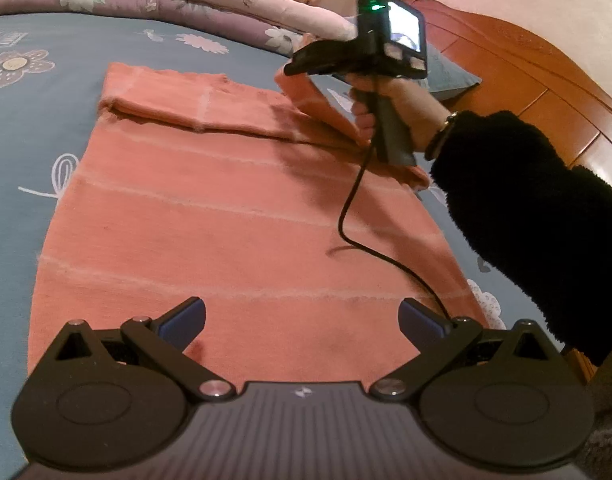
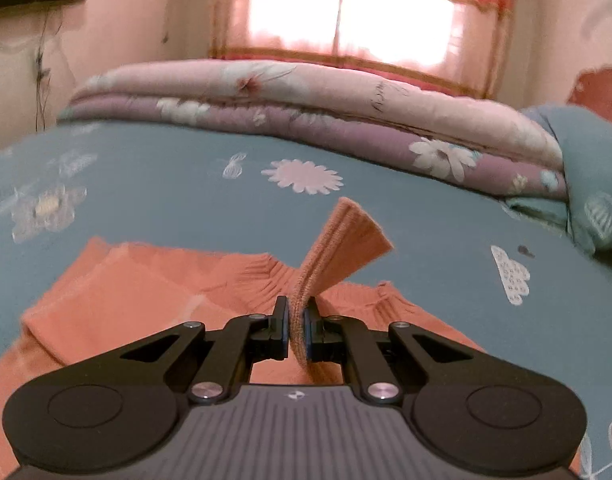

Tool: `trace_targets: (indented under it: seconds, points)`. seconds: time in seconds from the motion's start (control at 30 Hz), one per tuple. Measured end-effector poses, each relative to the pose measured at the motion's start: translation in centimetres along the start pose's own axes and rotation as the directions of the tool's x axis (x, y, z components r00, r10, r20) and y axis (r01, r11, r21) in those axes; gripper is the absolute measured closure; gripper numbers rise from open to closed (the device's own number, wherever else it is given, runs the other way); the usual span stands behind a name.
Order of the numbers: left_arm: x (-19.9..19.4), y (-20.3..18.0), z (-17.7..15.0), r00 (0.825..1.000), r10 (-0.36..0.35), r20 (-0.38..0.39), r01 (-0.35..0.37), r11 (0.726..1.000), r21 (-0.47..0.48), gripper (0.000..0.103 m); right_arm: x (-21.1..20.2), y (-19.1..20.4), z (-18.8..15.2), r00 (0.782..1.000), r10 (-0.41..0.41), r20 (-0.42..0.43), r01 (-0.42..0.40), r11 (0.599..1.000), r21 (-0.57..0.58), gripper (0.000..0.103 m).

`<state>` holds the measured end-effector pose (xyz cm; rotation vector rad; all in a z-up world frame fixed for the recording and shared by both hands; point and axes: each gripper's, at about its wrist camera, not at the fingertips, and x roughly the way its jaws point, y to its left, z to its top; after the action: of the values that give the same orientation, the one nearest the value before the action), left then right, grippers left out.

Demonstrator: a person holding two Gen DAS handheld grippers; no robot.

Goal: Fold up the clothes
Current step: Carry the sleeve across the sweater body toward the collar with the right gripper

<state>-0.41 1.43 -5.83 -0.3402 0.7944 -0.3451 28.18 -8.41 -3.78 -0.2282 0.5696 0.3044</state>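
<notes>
Right wrist view: your right gripper (image 2: 297, 322) is clamped on the ribbed cuff (image 2: 342, 240) of the orange sweater (image 2: 138, 280), and the cuff fans out upward past the jaws. The sweater lies flat on the blue flowered bedsheet (image 2: 166, 184), one sleeve (image 1: 194, 108) folded across its chest. In the left wrist view, your left gripper (image 1: 302, 320) hovers over the sweater's lower part with its jaws wide apart, holding nothing. A folded floral quilt (image 2: 306, 108) sits along the bed's far edge.
</notes>
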Motion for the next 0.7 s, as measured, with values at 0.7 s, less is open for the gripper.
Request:
trace_targets:
  seconds: [0.7]
  points:
    - [-0.1, -0.1, -0.5, 0.999, 0.038, -0.03, -0.038, 0.999, -0.02, 0.001, 4.7, 6.7, -3.3, 0.992, -0.089, -0.09, 0.07, 0.98, -0.187, 0.092]
